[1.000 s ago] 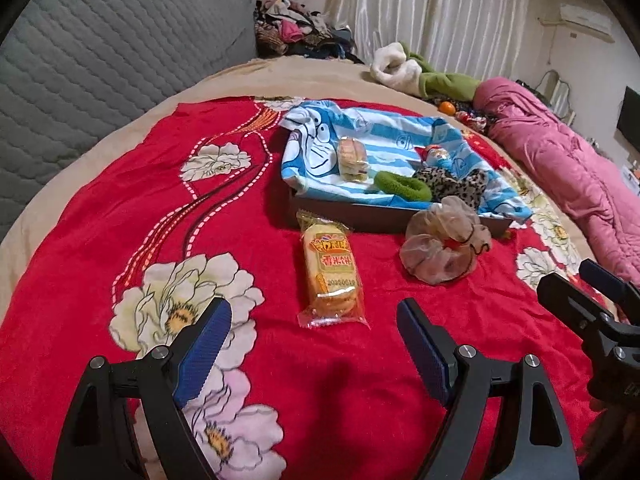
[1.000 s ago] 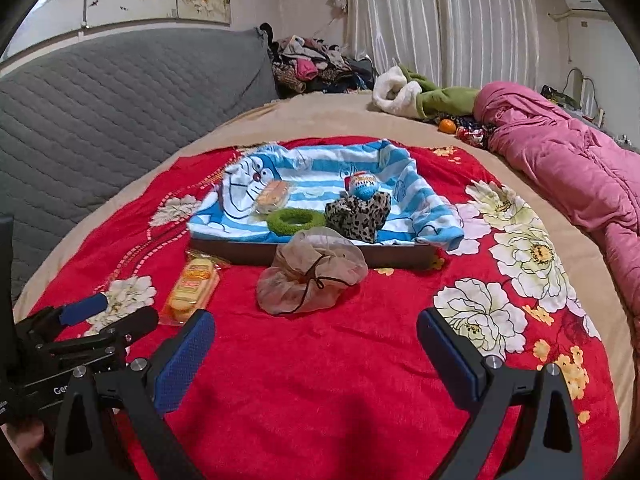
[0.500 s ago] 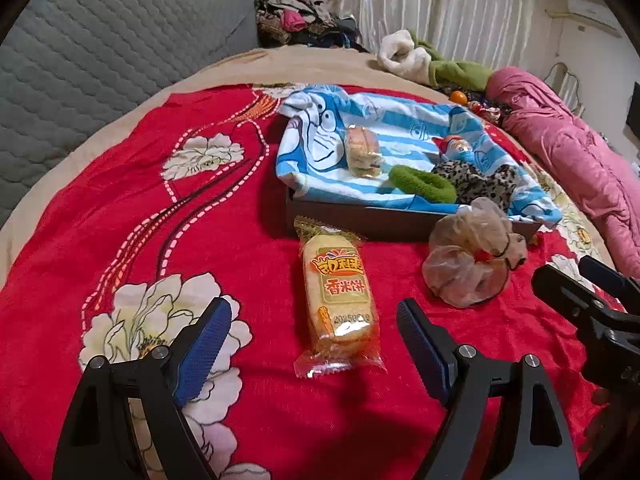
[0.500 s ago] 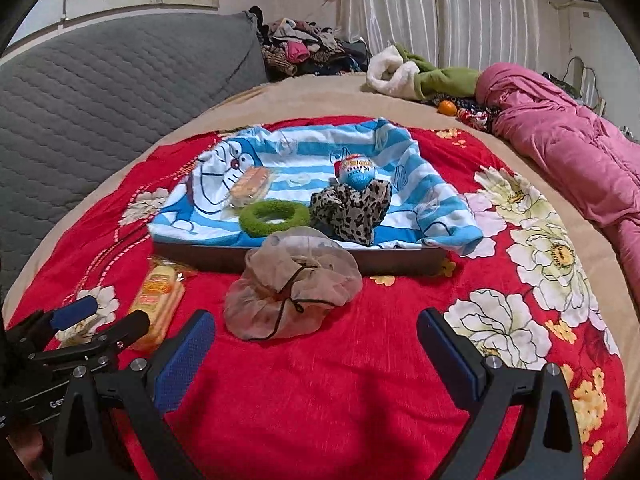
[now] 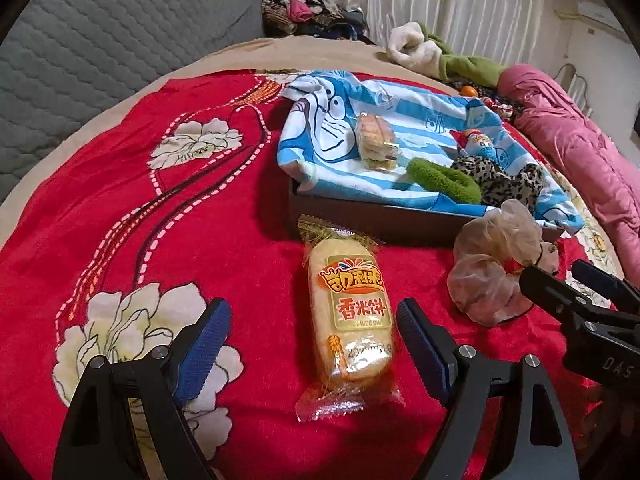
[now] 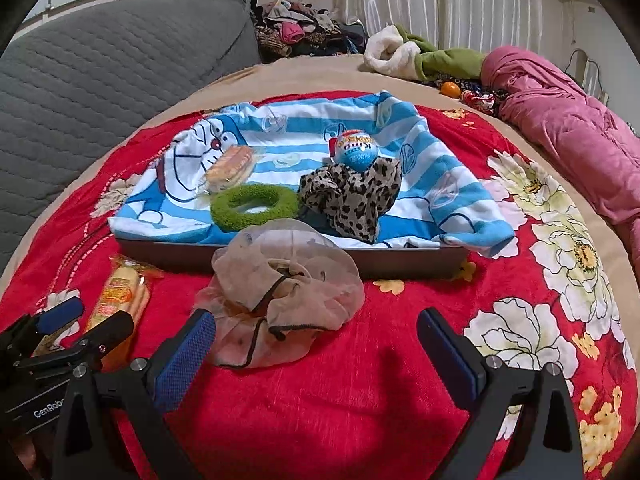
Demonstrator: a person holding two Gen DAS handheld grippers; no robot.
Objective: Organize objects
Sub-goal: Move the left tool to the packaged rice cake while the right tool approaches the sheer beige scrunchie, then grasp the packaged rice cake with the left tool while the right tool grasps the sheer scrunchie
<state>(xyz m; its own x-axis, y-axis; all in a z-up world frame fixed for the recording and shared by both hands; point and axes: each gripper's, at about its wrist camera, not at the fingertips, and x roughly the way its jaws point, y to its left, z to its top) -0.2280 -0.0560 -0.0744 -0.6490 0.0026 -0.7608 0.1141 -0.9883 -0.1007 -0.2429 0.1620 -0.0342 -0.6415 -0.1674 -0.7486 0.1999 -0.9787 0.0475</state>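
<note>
A wrapped rice cracker packet (image 5: 352,320) lies on the red blanket, between the tips of my open left gripper (image 5: 314,330); it also shows in the right wrist view (image 6: 120,296). A beige sheer scrunchie (image 6: 280,284) lies just ahead of my open right gripper (image 6: 316,344), nearer its left finger; it also shows in the left wrist view (image 5: 496,264). Behind both stands a dark tray (image 6: 400,262) lined with a blue striped cartoon towel (image 6: 280,128). The tray holds another snack packet (image 6: 232,166), a green scrunchie (image 6: 254,206), a leopard scrunchie (image 6: 356,196) and a toy egg (image 6: 354,148).
A grey quilted headboard (image 6: 100,72) rises at the left. A pink quilt (image 6: 568,120) lies along the right. Clothes (image 6: 296,28) and a white-green garment (image 6: 416,54) are piled at the back. An orange (image 6: 450,88) sits near the quilt.
Both grippers have moved forward and lower. The cracker packet now lies between my left fingers, and the beige scrunchie is close in front of my right gripper. Both stay open.
</note>
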